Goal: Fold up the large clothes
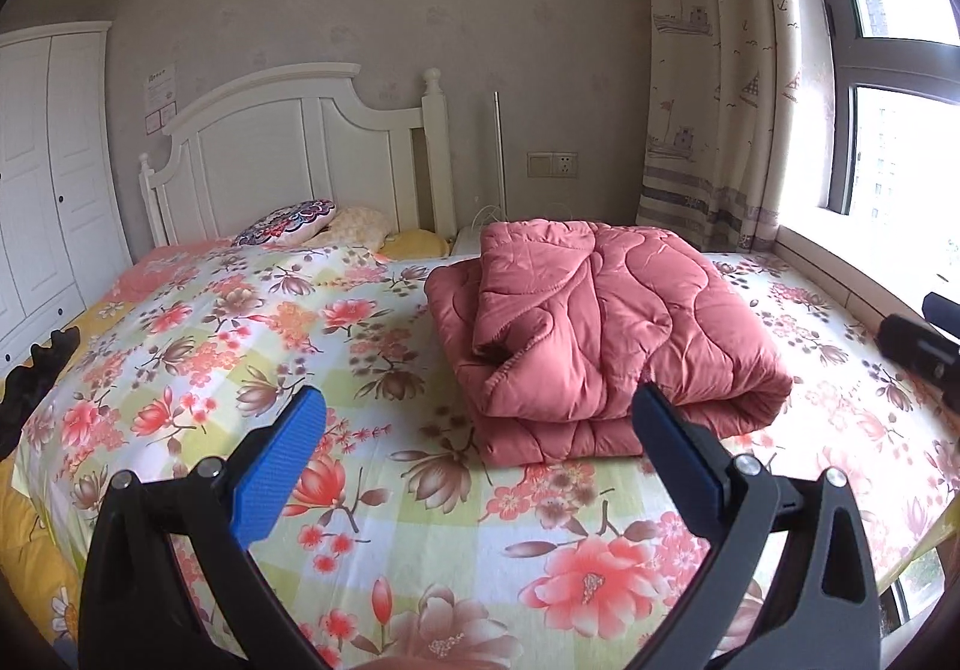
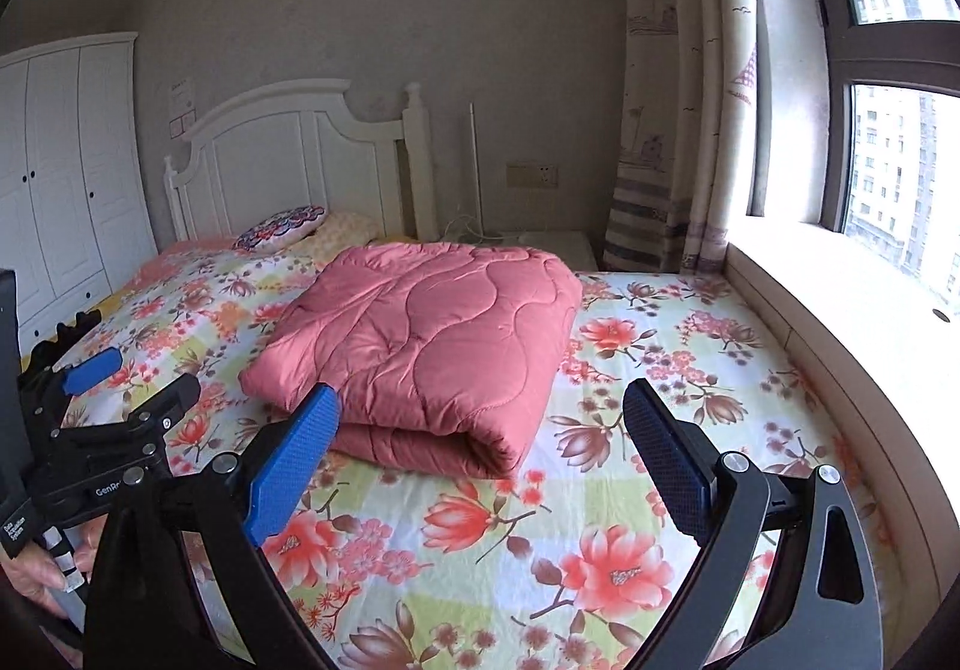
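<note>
Pink quilt (image 1: 600,334) lies folded on the floral bed (image 1: 240,346); just short of it, left gripper (image 1: 480,448) and right gripper (image 2: 480,448) gape, empty.

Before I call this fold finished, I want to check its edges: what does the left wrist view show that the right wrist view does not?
Only the left wrist view shows the pink quilt's loose top layer, rumpled open at its near-left corner, and a dark garment at the bed's left edge. Only the right wrist view shows the left gripper from outside, and the quilt's smooth top. Both show the quilt folded on the floral sheet, the white headboard, and open jaws holding nothing.
</note>
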{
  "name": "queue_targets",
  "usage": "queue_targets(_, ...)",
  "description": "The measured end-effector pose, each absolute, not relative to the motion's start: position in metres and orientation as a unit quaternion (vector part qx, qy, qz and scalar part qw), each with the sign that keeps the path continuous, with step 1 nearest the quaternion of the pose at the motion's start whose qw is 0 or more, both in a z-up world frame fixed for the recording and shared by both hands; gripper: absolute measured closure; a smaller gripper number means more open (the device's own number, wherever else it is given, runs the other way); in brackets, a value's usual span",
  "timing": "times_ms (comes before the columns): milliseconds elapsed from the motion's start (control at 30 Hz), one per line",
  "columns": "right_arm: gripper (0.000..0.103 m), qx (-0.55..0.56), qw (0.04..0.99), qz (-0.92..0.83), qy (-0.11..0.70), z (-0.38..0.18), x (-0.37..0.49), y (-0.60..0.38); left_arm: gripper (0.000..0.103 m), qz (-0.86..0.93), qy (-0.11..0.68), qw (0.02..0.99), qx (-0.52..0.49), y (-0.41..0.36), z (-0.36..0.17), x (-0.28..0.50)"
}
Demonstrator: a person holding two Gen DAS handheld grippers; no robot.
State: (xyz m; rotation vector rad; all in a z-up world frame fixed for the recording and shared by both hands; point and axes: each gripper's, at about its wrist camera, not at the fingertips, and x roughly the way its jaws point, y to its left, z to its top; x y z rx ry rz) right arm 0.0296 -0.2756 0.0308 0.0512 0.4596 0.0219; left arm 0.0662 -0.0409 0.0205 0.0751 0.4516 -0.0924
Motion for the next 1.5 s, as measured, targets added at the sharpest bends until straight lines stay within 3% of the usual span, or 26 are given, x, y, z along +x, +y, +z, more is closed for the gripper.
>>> queue_targets(1500, 0.011, -0.027, 0.965, 0.042, 0.257, 0.01, 0.037, -0.233, 0.002, -0.039, 0.251, 0.967, 0.017, -0.029, 0.007, 0.07)
